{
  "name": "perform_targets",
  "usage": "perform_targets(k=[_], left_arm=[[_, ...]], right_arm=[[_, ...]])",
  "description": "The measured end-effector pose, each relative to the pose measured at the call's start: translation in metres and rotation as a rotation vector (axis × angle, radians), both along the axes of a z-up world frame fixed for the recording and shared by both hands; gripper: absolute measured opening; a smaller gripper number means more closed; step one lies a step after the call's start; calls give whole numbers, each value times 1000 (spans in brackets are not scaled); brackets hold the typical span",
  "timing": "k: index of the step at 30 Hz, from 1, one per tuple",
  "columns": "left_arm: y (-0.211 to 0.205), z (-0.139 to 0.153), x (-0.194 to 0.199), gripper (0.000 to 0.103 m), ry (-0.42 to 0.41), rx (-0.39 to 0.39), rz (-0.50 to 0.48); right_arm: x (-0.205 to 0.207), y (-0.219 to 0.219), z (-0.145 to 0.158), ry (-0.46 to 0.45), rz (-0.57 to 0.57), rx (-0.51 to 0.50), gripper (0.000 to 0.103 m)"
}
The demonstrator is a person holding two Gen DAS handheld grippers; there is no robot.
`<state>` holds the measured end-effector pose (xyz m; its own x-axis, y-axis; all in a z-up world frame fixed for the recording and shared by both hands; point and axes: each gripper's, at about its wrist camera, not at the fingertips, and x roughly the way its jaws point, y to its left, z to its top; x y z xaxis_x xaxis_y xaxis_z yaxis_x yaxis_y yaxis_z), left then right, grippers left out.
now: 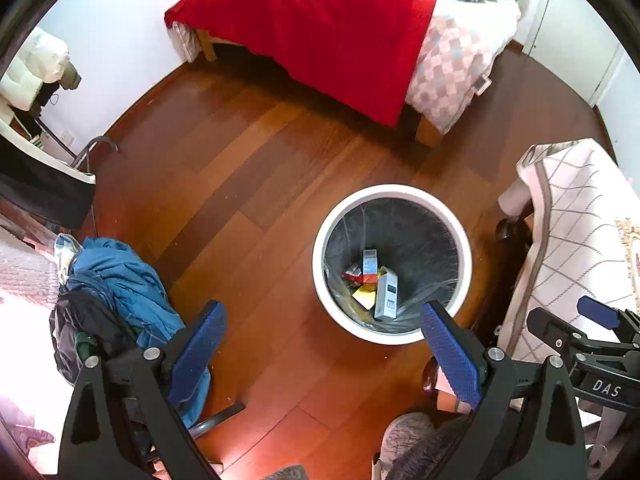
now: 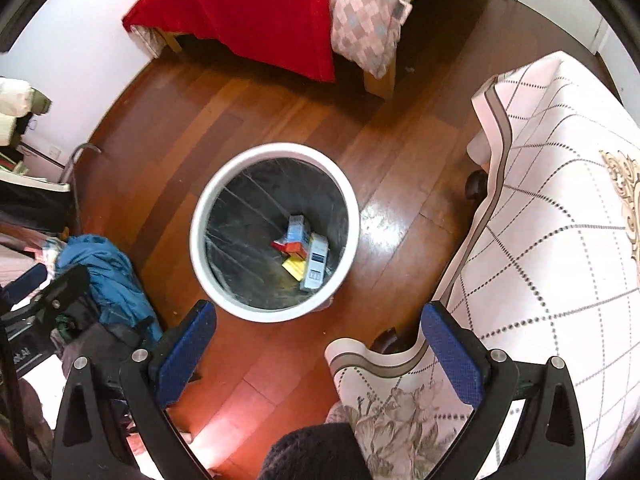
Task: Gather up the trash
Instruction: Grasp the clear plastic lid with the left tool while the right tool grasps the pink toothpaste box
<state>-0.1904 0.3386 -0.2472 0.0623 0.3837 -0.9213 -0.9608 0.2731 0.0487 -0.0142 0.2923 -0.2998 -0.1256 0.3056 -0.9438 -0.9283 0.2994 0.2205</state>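
Trash [image 2: 306,250] lies in bin [image 2: 200,216], beyond spread right fingers [image 2: 450,356].

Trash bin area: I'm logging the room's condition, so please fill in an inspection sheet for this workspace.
Surface: reddish wooden floor, glossy, bare around the bin.
Job's things: white round trash bin with a dark liner, upright on the floor; inside lie several small boxes and a yellow piece.
Clutter: blue clothing heaped on a chair at the left.
Grippers: left hand-held gripper open, nothing between its pads; right hand-held gripper open, nothing held.
Cables: nothing seen.
Surroundings: bed with red blanket beyond the bin; table under a white checked cloth to the right; white wall.
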Motion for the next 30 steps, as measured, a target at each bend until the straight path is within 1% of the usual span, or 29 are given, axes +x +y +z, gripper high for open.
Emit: perform_targets(k=[5,9,13,15,17,18,20,21,22,24,25,27,28,30], left_arm=[[-20,31,1,99,-35,46,-11],[-37,58,4,99,-61,82,-26],[-56,79,17,99,-49,102,-24],[-69,87,29,99,-51,128,-43],[-82,88,48,99,-61,139,-76],[-88,86,61,99,-64,135,-97],[-102,72,99,99,-56,102,-166],[-107,67,113,99,-53,89,-188],[-116,58,136,99,-48,74,-221],[-130,42,175,99,-38,57,-261],[-140,32,200,99,-39,42,-283],[-156,16,242,99,-33,27,-318],[-166,5,268,99,-25,14,-344],[-179,-12,307,99,-10,-9,-385]], right_arm=[[0,-23,43,-16,6,85,103],[6,-42,74,-1,-11,143,103],[22,-72,105,65,-58,216,103],[37,-90,115,102,-103,237,103],[61,-119,123,141,-161,254,103],[69,-129,125,144,-184,255,103],[102,-163,125,147,-264,244,103],[118,-179,123,138,-296,236,103],[132,-190,120,120,-317,218,103],[173,-218,110,47,-374,149,103],[191,-227,105,19,-386,121,103],[238,-247,90,-70,-410,29,103],[255,-251,82,-92,-405,-4,103],[295,-263,66,-146,-392,-81,103]])
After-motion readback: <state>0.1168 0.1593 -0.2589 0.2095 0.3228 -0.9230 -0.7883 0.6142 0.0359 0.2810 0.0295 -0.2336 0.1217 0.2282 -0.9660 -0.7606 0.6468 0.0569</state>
